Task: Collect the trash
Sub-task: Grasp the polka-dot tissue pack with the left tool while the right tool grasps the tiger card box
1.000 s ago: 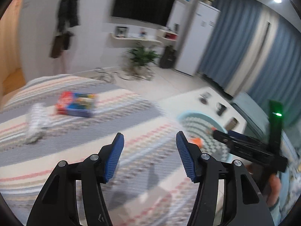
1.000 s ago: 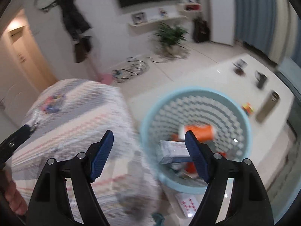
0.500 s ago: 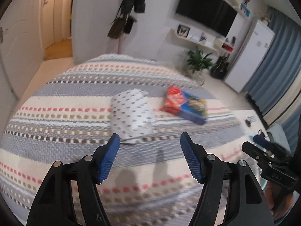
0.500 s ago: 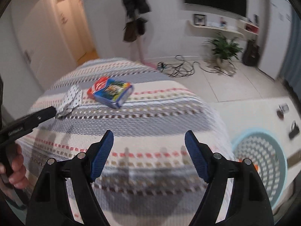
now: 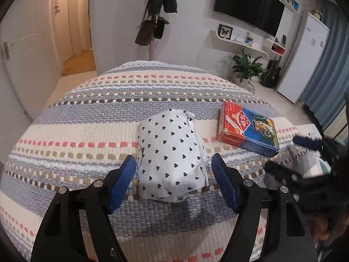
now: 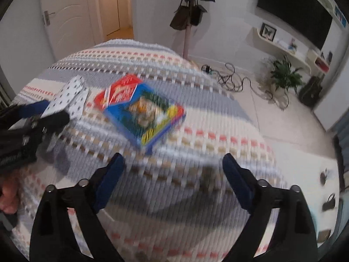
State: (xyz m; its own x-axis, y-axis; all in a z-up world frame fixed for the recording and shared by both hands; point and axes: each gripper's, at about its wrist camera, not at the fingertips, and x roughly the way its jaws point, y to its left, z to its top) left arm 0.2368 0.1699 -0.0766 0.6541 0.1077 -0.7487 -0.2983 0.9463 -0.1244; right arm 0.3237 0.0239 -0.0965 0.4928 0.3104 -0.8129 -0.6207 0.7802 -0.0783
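Now one heart-print wrapper (image 5: 172, 155), one box (image 5: 247, 134), left gripper (image 5: 173, 180) and right gripper (image 6: 173, 174) both spread.

striped bed (image 5: 87, 131), heart-print wrapper (image 5: 172, 152), box (image 5: 246, 131)

Black tool (image 5: 173, 170), blue ribbed pads (image 5: 122, 181)

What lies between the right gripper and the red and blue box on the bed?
Only bare striped blanket lies between the open right gripper and the red and blue box, per the right wrist view.
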